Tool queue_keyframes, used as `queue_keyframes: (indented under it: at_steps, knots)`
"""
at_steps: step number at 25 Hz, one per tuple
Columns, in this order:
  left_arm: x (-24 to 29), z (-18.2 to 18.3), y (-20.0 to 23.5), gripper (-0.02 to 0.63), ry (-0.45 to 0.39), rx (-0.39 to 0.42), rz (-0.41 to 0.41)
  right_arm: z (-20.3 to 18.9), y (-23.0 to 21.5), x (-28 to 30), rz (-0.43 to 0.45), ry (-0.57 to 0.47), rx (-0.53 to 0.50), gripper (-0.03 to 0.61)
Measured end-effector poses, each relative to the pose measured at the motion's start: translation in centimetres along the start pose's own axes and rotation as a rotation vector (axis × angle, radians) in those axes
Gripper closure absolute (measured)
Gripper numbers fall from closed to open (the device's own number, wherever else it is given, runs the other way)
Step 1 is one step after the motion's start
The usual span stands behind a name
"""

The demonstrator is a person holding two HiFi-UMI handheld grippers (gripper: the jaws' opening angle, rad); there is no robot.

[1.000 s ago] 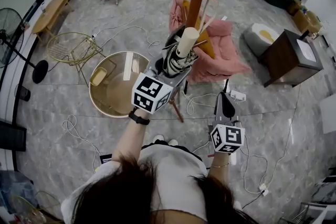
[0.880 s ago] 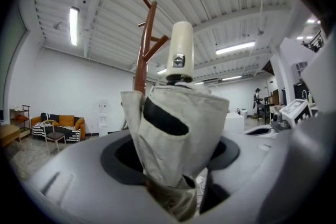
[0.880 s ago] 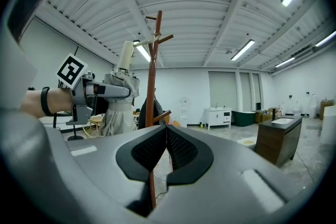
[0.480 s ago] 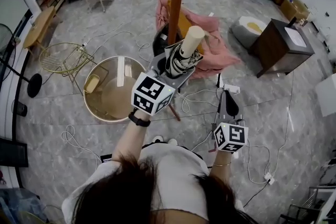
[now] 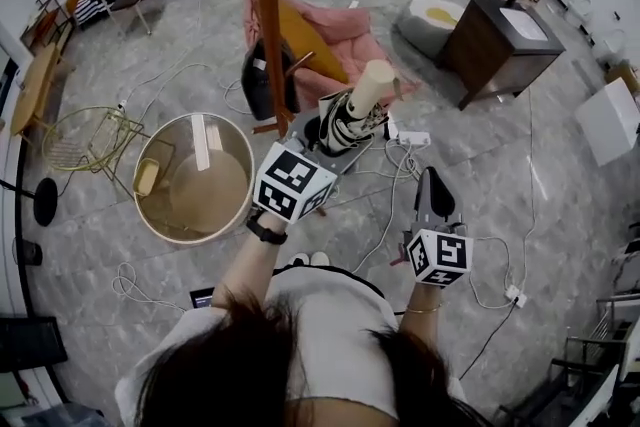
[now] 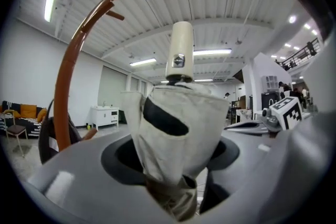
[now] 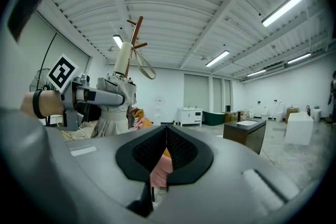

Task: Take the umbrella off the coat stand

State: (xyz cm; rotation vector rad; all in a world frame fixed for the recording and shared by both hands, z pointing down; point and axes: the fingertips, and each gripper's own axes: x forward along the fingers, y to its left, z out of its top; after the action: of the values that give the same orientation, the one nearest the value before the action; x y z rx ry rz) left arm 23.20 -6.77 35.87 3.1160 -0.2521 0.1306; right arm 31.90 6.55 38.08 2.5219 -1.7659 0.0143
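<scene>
Nearest the person, the right gripper [image 5: 432,183] hangs idle, its jaws pressed together on nothing (only pink cloth shows through the slit beyond them). Ahead of it the left gripper [image 5: 335,143] pinches the folded cream-and-black fabric umbrella [image 5: 352,118] by its gathered lower end, the pale cylindrical handle standing upright above the jaws. The umbrella looks clear of the tall reddish-brown wooden coat stand [image 5: 268,15], which rises just beside it to the left; from the steep head view I cannot be sure nothing trails between them. So the lift-off seems done and the carrying-away is in hand. The next move calls for a steady grip and a place to set it down.
</scene>
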Motion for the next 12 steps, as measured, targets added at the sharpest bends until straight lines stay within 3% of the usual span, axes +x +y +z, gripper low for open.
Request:
queue_keyframes:
  at_steps: [6,12]
  knots:
    - [1.5,-2.9,-2.0,0.281,0.04,-0.041,-0.055,-0.8,-1.4,-0.9,-0.036,0.035,-0.007,0.575]
    - [1.5,-5.6,-1.7,0.281,0.07,-0.066,-0.054,-1.6,-1.3,-0.4,-0.039,0.063,-0.021,0.575]
